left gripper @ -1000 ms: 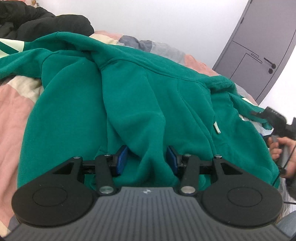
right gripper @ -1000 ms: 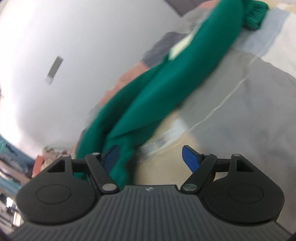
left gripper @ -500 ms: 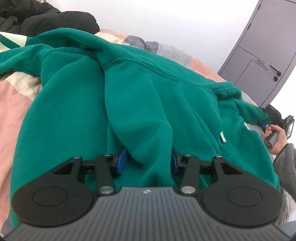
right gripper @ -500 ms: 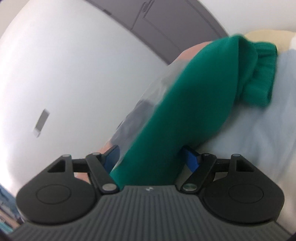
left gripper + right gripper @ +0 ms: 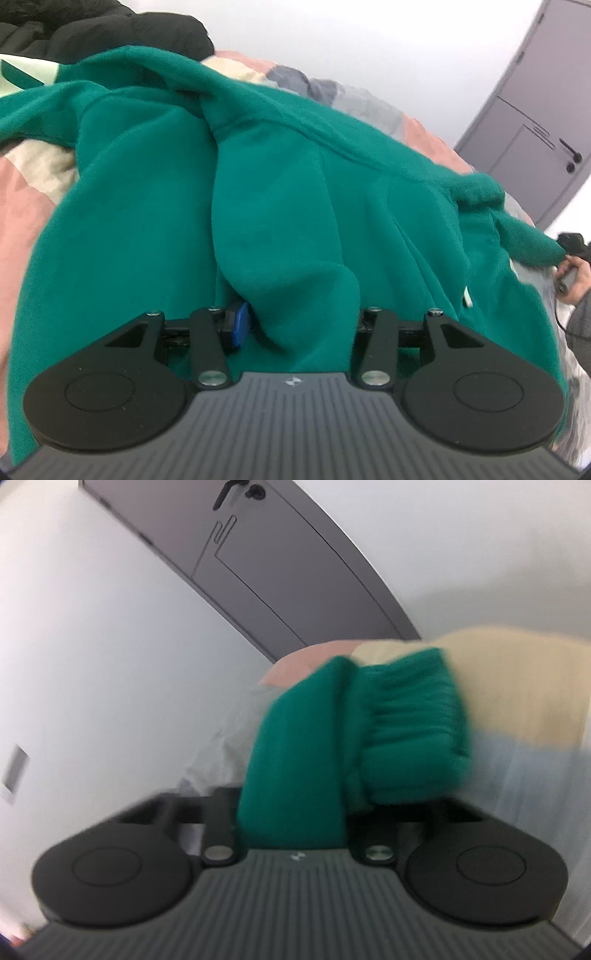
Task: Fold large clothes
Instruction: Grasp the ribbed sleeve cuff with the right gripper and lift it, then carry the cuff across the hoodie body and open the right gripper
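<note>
A large green hoodie (image 5: 155, 229) lies spread over a bed. My left gripper (image 5: 299, 326) is shut on a thick fold of the hoodie's cloth at its near edge. One blue pad (image 5: 240, 325) shows, and the cloth hides the other. At the far right of the left wrist view, the right gripper (image 5: 570, 243) holds the end of a sleeve, pulled out sideways. In the right wrist view my right gripper (image 5: 291, 812) has its jaws closing on that green sleeve (image 5: 295, 757), just behind the ribbed cuff (image 5: 413, 731). The cloth fills the gap and covers both pads.
The bed has a patchwork cover (image 5: 22, 192) of pink, cream and grey. Black clothing (image 5: 110, 29) is piled at the far left. A grey door (image 5: 532, 122) stands in a white wall beyond the bed. A person's hand (image 5: 576, 277) and grey sleeve are at the right edge.
The right gripper slid along the sleeve to just behind the cuff, and its jaws narrowed onto the cloth. The left gripper kept its fold and shifted a little, so the hoodie looks closer.
</note>
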Available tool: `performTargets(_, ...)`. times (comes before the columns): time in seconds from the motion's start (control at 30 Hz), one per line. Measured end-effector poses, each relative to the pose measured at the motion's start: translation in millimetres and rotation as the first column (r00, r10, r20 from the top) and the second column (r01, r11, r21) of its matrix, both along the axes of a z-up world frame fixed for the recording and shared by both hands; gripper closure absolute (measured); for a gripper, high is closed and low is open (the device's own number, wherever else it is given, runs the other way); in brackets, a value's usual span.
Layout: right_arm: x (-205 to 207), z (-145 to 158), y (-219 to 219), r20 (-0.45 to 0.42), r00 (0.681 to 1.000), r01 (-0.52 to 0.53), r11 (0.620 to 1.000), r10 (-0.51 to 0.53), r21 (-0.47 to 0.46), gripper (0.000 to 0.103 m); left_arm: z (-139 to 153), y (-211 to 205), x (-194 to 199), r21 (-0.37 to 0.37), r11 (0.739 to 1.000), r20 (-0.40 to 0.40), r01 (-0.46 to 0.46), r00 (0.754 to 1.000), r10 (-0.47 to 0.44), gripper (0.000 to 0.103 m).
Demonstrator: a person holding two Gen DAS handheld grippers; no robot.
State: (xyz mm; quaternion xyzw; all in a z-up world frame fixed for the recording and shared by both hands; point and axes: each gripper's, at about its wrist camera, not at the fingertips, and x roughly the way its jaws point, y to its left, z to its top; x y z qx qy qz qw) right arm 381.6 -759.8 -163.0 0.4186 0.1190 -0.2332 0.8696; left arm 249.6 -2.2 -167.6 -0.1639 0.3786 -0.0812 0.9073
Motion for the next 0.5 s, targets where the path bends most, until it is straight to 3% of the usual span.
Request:
performTargets(0.2,-3.2,77.3,35.3,0.074,0.987,-0.123,0.973,0.140,-0.195,0.086,14.7,10.6,-8.1,0.006,0.999,0.035,-0.043,0.998,0.042,0.051)
performTargets(0.3,-8.7,131.3,78.9,0.067,0.963,-0.218,0.902,0.260,-0.373,0.087,21.5,16.9,-14.2,0.017,0.998,0.068,-0.054,0.996,0.052,0.051)
performTargets(0.4,-25.9,180.0,129.9,0.072,0.928,-0.286,0.823,0.365,-0.491,0.087,31.2,24.6,-26.0,0.042,0.995,0.149,-0.087,0.986,0.080,0.051)
performTargets(0.5,-52.0,220.8,189.3,0.091,0.871,-0.342,0.728,0.483,-0.594,0.087,43.4,39.1,-33.8,-0.040,0.996,0.156,-0.080,0.984,0.086,0.051)
